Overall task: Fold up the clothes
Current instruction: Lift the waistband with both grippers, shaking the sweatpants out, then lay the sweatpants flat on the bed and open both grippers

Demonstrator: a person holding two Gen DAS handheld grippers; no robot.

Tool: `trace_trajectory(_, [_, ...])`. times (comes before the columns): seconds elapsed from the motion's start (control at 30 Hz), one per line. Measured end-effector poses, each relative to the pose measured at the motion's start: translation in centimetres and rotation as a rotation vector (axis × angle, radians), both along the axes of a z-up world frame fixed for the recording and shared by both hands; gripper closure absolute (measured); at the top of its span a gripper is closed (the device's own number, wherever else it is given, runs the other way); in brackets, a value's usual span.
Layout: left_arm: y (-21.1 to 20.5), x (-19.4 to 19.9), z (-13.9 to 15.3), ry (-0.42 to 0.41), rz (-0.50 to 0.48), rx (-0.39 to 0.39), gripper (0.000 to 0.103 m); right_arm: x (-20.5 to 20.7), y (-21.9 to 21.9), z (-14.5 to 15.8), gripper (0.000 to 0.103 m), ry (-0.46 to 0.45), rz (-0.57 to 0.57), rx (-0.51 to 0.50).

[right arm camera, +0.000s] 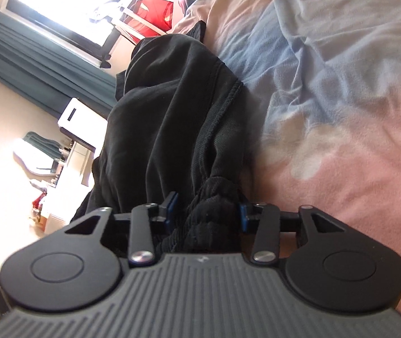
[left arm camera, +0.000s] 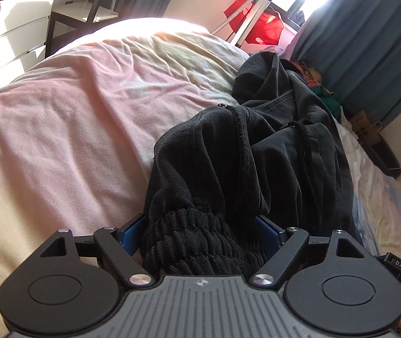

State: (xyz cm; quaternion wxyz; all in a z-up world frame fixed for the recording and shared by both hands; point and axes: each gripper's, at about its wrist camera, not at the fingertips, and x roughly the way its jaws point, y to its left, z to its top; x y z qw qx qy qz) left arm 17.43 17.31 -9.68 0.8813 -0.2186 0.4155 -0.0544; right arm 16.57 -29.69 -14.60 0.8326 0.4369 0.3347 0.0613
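A black hooded sweatshirt (left arm camera: pixel 271 146) lies bunched on a pink and cream bed cover (left arm camera: pixel 73 118). My left gripper (left arm camera: pixel 200 231) is shut on its ribbed black hem (left arm camera: pixel 197 242), which bulges between the blue pads. A drawstring and a zip pull show on the cloth further out. In the right wrist view the same sweatshirt (right arm camera: pixel 172 107) hangs in folds from my right gripper (right arm camera: pixel 206 211), which is shut on another stretch of the ribbed hem (right arm camera: pixel 214 214). The fingertips of both grippers are mostly hidden by cloth.
The bed cover (right arm camera: pixel 341 98) spreads wide, pink, cream and pale blue. Blue curtains (left arm camera: pixel 369 42) and a bright window stand behind, with a red garment (left arm camera: pixel 265 28) on a rack. White drawers (left arm camera: pixel 17 28) are at the left. More clothes (left arm camera: pixel 321 84) lie near the curtain.
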Motion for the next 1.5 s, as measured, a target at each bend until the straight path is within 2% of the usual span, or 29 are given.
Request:
trace_trajectory(0.1, [0.9, 0.2, -0.4, 0.034, 0.026, -0.045, 0.029, -1.0, -0.9, 0.4, 0.079, -0.024, -0.033, 0.080])
trace_trajectory(0.2, [2.1, 0.2, -0.6, 0.074, 0.037, -0.104, 0.032, -2.2, -1.2, 1.9, 0.081, -0.090, -0.029, 0.101])
trace_trajectory(0.27, [2.6, 0.1, -1.0, 0.106, 0.042, -0.146, 0.032, -2.7, -0.8, 2.7, 0.081, -0.103, -0.017, 0.059])
trace_trajectory(0.37, [3.1, -0.1, -1.6, 0.156, 0.038, -0.220, 0.032, -2.7, -0.3, 2.4, 0.081, -0.072, -0.012, -0.019])
trace_trajectory(0.47, [3.2, -0.4, -2.1, 0.184, -0.002, -0.284, 0.032, -2.3, -0.6, 0.8, 0.078, -0.014, -0.032, 0.007])
trace_trajectory(0.57, [2.4, 0.0, -2.0, 0.146, -0.002, -0.218, 0.043, -2.0, -0.8, -0.2, 0.077, 0.018, -0.046, 0.034])
trace_trajectory(0.7, [2.3, 0.4, -1.1, 0.059, 0.038, -0.190, 0.076, -2.9, 1.5, 0.6, 0.079, -0.006, -0.024, 0.061])
trace_trajectory(0.73, [2.5, 0.6, -0.7, 0.037, 0.042, -0.192, 0.080, -3.2, 2.3, 0.8, 0.080, -0.012, -0.017, 0.073])
trace_trajectory(0.87, [4.1, 1.4, 2.1, -0.066, 0.065, -0.186, 0.084, -4.3, 5.2, 1.9, 0.082, -0.040, 0.011, 0.119])
trace_trajectory(0.97, [7.0, 3.1, 4.8, -0.082, 0.124, -0.253, 0.085, -5.1, 7.3, 2.6, 0.082, -0.060, 0.031, 0.153])
trace_trajectory(1.0, [8.0, 3.8, 6.1, -0.101, 0.130, -0.250, 0.086, -5.3, 8.0, 2.9, 0.082, -0.067, 0.038, 0.165])
trace_trajectory(1.1, [10.8, 5.8, 10.6, -0.176, 0.138, -0.189, 0.087, -6.1, 10.3, 3.7, 0.082, -0.089, 0.060, 0.199])
trace_trajectory(1.2, [13.9, 7.6, 14.8, -0.246, 0.160, -0.130, 0.087, -5.7, 16.0, 5.2, 0.082, -0.141, 0.131, 0.201])
trace_trajectory(1.3, [17.2, 10.1, 17.6, -0.289, 0.199, -0.010, 0.087, -4.3, 22.3, 6.3, 0.082, -0.183, 0.210, 0.212])
trace_trajectory(1.37, [19.4, 11.8, 18.3, -0.297, 0.235, 0.057, 0.087, -2.9, 26.3, 6.2, 0.081, -0.202, 0.270, 0.238])
trace_trajectory(1.43, [21.6, 14.1, 17.3, -0.282, 0.260, 0.155, 0.087, -1.2, 30.2, 5.4, 0.081, -0.190, 0.335, 0.230])
trace_trajectory(1.5, [23.2, 16.1, 15.1, -0.254, 0.256, 0.248, 0.087, 0.6, 33.6, 4.3, 0.080, -0.169, 0.389, 0.212])
